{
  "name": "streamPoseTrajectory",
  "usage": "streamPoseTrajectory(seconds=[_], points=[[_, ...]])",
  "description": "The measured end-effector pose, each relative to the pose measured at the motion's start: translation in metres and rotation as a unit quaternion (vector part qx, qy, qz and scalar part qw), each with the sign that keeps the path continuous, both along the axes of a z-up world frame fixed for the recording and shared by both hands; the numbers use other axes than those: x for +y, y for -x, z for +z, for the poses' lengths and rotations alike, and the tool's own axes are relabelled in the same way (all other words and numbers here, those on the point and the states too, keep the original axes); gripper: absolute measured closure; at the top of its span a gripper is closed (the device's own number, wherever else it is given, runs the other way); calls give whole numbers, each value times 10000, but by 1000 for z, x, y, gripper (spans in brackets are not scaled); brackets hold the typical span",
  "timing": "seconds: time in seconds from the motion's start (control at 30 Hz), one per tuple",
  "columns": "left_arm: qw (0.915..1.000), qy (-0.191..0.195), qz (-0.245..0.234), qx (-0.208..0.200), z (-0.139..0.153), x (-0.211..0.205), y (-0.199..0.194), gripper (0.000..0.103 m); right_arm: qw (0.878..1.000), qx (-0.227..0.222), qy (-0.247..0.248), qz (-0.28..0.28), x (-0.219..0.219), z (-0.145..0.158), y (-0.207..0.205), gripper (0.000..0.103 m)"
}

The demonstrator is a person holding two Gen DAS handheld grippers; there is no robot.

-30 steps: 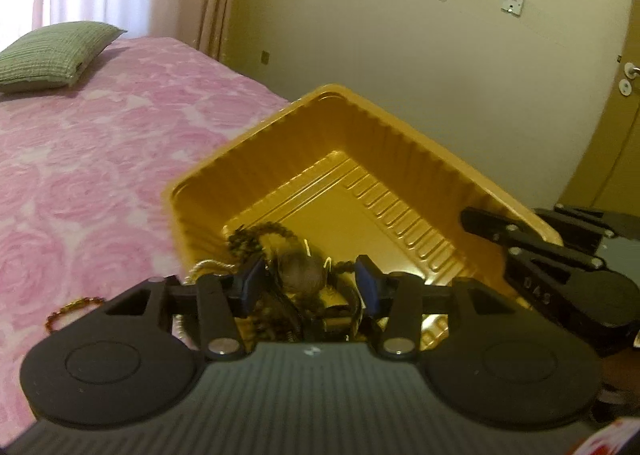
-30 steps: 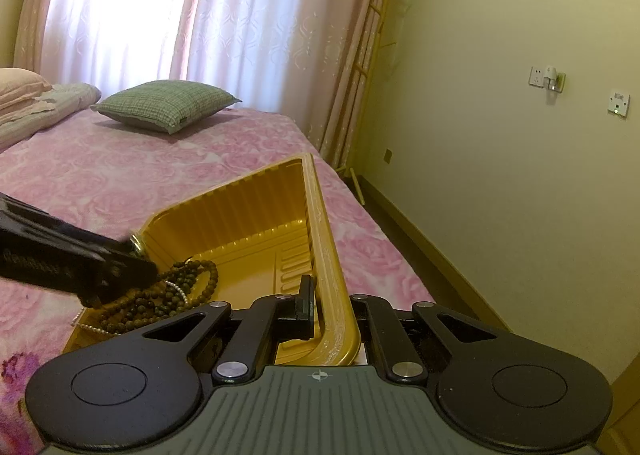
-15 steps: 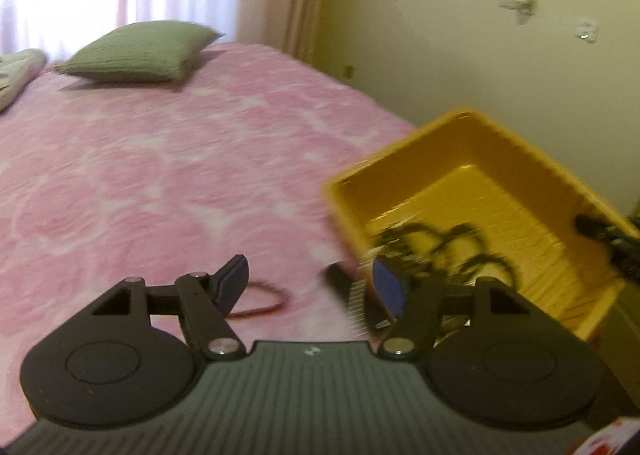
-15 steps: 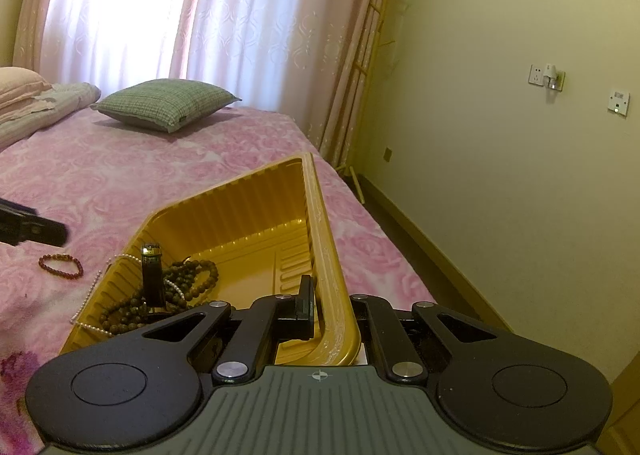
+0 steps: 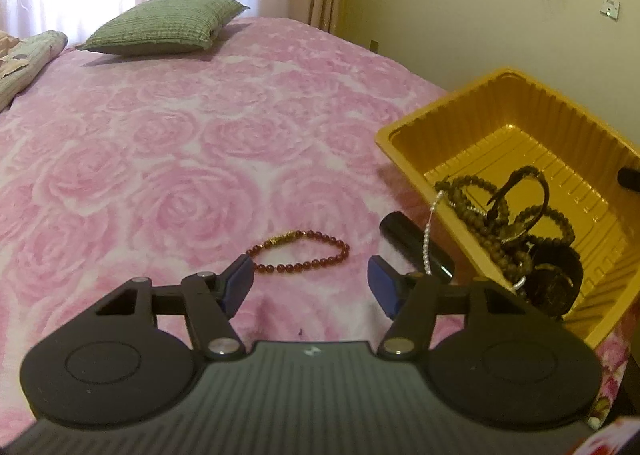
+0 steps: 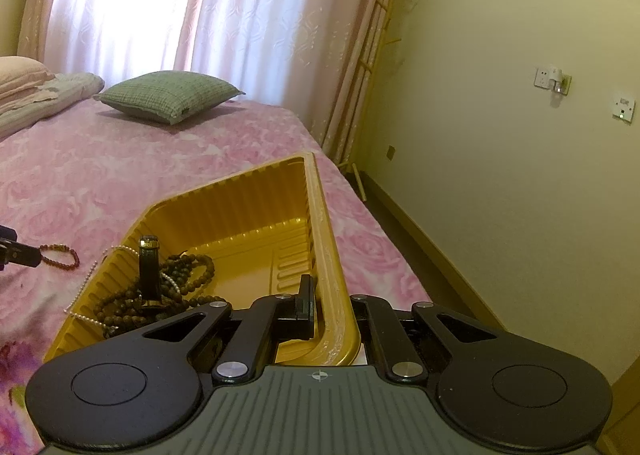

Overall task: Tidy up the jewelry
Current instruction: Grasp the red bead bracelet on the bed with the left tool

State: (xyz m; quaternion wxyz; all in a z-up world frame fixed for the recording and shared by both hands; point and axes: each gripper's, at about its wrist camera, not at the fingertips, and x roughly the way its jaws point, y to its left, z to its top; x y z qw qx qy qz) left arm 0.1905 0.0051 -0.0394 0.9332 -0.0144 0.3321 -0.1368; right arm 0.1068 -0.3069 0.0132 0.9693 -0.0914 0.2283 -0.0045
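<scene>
left gripper hovers spread and empty; the red bead bracelet lies on the bedspread at its 12 o'clock — light, limp, slippery, so pinch across one strand. right gripper pinches the yellow tray rim.

Pink rose-patterned bedspread across the bed. Green checked pillow near its far end, lying flat, below a bright window. Folded bedding stacked at the far left, just beside the pillow. Sheer pink curtains over the window, heavier drape gathered at the right. Pale yellow wall with a socket and plugged-in charger, a switch close by.
</scene>
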Motion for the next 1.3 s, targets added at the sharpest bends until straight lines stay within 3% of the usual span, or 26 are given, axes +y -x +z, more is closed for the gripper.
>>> streamPoseTrajectory(seconds=[0.37, 0.5, 0.87, 1.0, 1.3], points=[[9993, -309, 193, 33, -16, 12, -23, 47, 10000, 8, 10, 30, -3, -3, -5, 97], [9992, -324, 229, 37, -18, 16, -35, 60, 10000, 3, 21, 25, -3, -4, -5, 97], [9977, -658, -65, 170, -27, 12, -55, 80, 10000, 47, -54, 26, -8, -6, -10, 96], [9968, -760, -103, 214, -27, 10, -55, 99, 10000, 45, -57, 16, -9, -6, -10, 96], [9984, -529, -130, 133, -10, 16, -35, 99, 10000, 4, -50, 17, -6, -4, -8, 96]])
